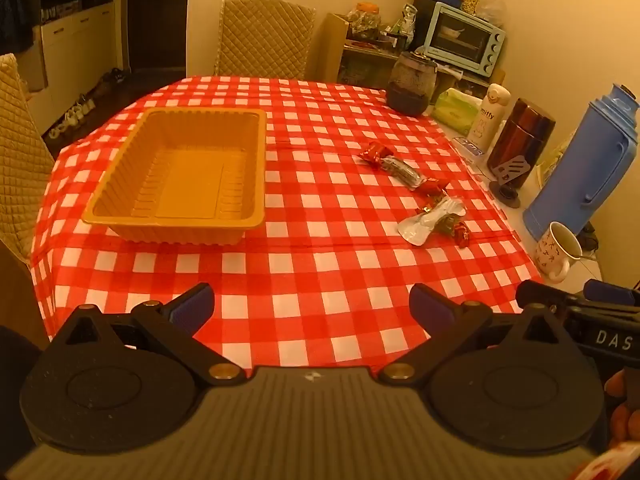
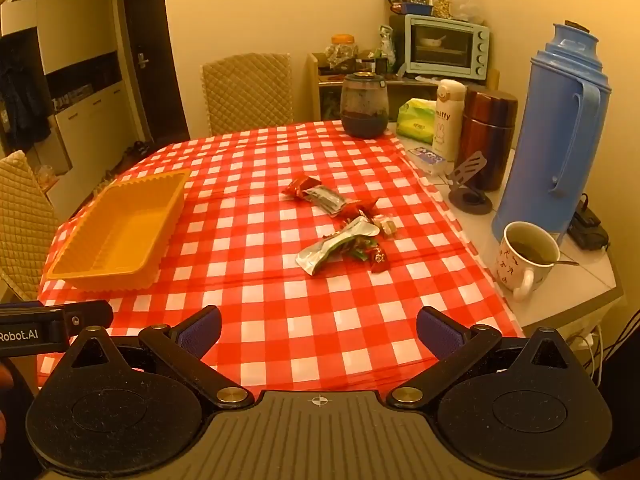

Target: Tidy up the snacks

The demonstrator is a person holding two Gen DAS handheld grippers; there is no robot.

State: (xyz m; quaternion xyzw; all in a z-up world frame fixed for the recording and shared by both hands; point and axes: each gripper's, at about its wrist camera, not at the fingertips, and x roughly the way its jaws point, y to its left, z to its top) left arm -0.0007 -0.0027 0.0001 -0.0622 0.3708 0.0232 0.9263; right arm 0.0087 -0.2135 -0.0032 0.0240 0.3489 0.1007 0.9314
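Observation:
An empty orange plastic tray (image 1: 120,212) (image 2: 64,268) sits on the left of the red checked tablecloth. A loose pile of wrapped snacks lies to its right: red packets and a clear packet (image 1: 400,168) (image 2: 324,198) farther back, a silver pouch (image 1: 424,222) (image 2: 336,244) with small wrapped sweets nearer. My left gripper (image 1: 312,308) hovers wide open over the near edge of the table, with nothing between its fingers. My right gripper (image 2: 318,330) is also wide open and empty, short of the snacks. Each gripper's body shows at the edge of the other's view.
Along the right edge stand a blue thermos (image 2: 560,132), a mug with a spoon (image 2: 524,260), a brown flask (image 2: 488,140), a white bottle (image 2: 448,120), a tissue pack (image 2: 416,120) and a dark jar (image 2: 364,108). Quilted chairs (image 1: 264,36) stand at the far side and left.

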